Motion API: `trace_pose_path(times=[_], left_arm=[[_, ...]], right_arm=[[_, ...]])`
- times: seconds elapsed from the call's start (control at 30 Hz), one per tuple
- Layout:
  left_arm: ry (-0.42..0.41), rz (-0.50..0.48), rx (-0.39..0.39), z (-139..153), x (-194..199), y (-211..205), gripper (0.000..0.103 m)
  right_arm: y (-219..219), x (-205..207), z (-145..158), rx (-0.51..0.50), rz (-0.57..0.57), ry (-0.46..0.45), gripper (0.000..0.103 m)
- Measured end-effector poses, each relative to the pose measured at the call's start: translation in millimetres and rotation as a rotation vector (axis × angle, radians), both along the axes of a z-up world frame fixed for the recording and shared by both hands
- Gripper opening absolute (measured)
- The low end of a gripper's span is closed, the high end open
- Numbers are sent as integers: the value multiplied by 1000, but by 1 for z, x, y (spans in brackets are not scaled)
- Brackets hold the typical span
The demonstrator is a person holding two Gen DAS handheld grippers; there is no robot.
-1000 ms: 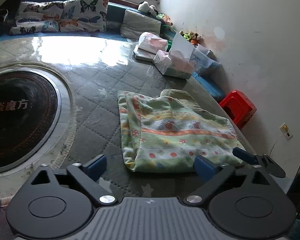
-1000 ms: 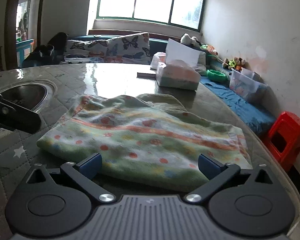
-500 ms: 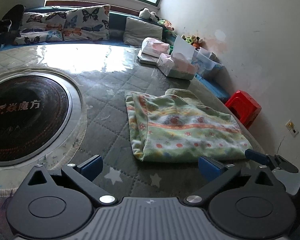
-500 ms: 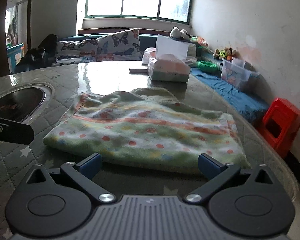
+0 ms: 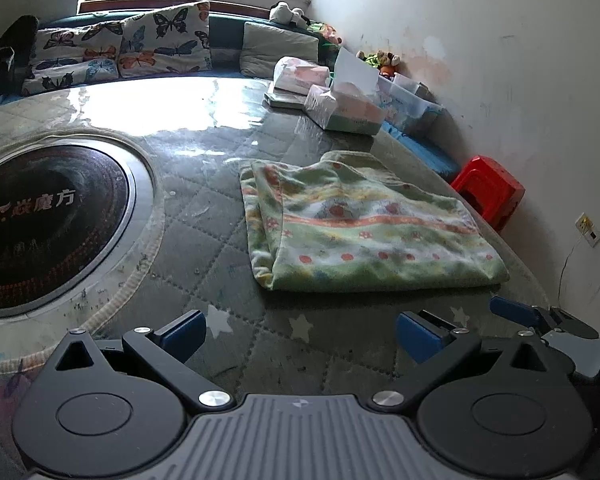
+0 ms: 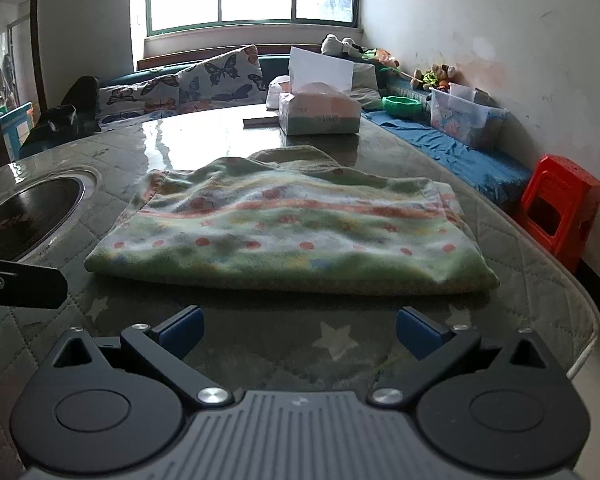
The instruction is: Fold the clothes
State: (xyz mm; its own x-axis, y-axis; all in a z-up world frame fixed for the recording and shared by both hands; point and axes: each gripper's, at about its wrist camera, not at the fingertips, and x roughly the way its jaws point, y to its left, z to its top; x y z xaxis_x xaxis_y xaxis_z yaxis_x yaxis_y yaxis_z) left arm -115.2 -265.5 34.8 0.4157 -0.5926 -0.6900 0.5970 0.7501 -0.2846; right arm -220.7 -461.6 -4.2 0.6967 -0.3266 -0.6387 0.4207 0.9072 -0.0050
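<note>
Now both the left hand-held gripper (image 5: 300, 330) and the right hand-held gripper (image 6: 299, 332) sit farther back from the folded garment (image 6: 288, 236) on the table (image 5: 204, 216), jaws open and empty, so this fold looks finished.

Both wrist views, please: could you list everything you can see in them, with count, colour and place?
folded cloth: one, green with orange stripe and red dots, flat on the table before both tongs
table: one, grey quilted cover under glossy top
round hob: one, black, set into the table, left
tissue box: one, pink and green, far end of table
butterfly cushions: two, white patterned, on the bench under the window
stool: one, red, on the floor by the wall
plastic box: one, clear, on the blue bench
left tongs: open, empty
right tongs: open, empty
</note>
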Motion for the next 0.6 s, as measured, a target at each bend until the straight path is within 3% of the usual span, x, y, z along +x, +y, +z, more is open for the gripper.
trace_pose_path(times=[0.6], left_arm=[[5, -27, 25, -6, -15, -6, 103]], right_arm=[[4, -10, -1, 26, -21, -5, 103]])
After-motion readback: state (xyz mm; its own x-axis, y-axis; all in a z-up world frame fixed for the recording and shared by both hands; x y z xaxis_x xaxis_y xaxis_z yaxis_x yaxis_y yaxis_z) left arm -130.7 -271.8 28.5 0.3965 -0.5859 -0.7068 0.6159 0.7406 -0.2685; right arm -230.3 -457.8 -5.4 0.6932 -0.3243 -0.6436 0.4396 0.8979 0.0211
